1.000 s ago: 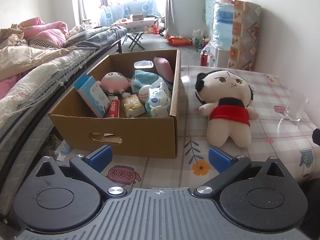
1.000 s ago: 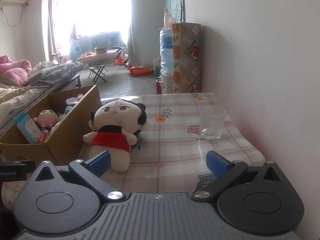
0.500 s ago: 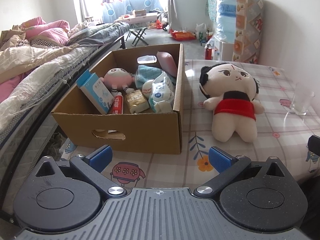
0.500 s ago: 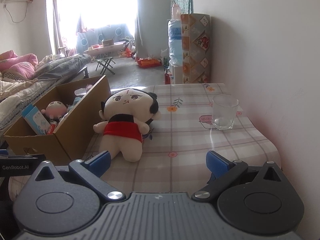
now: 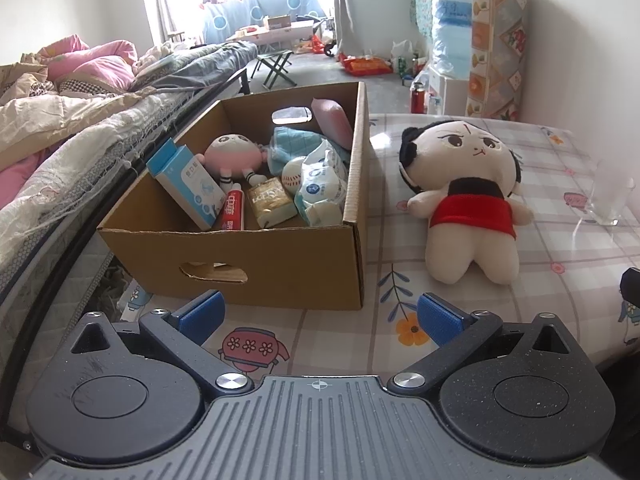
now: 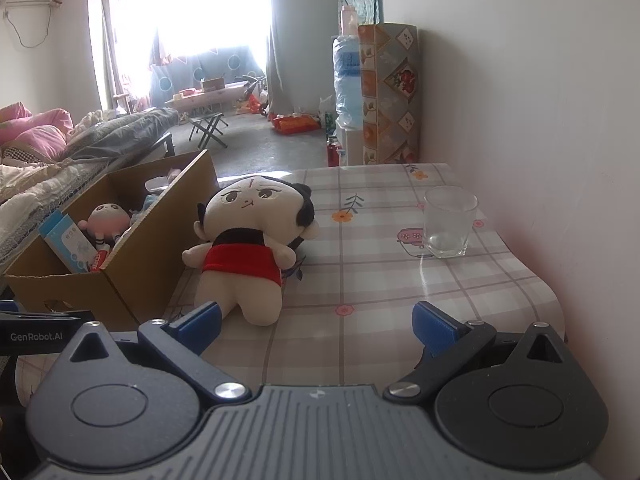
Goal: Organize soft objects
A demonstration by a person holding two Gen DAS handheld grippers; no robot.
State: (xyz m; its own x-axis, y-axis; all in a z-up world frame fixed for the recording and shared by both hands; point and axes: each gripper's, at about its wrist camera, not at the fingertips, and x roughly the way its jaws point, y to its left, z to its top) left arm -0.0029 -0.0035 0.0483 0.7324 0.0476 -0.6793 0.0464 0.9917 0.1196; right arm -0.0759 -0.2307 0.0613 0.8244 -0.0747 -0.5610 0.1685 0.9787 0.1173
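A cream plush doll with black hair and a red skirt lies face up on the checked tablecloth, right of an open cardboard box. Inside the box lie a pink plush, a blue cloth, a wipes pack, a baseball, toothpaste and a blue-white carton. My left gripper is open with nothing in it, short of the box's front wall. My right gripper is open too, its left fingertip just before the doll's feet.
A clear drinking glass stands at the table's right side near the white wall. A bed with rumpled bedding runs along the left of the box. The table's front edge curves down below both grippers.
Both grippers have risen and tipped a little, so the box's inside shows more. The right gripper has come closer to the doll. Nothing on the table has moved.
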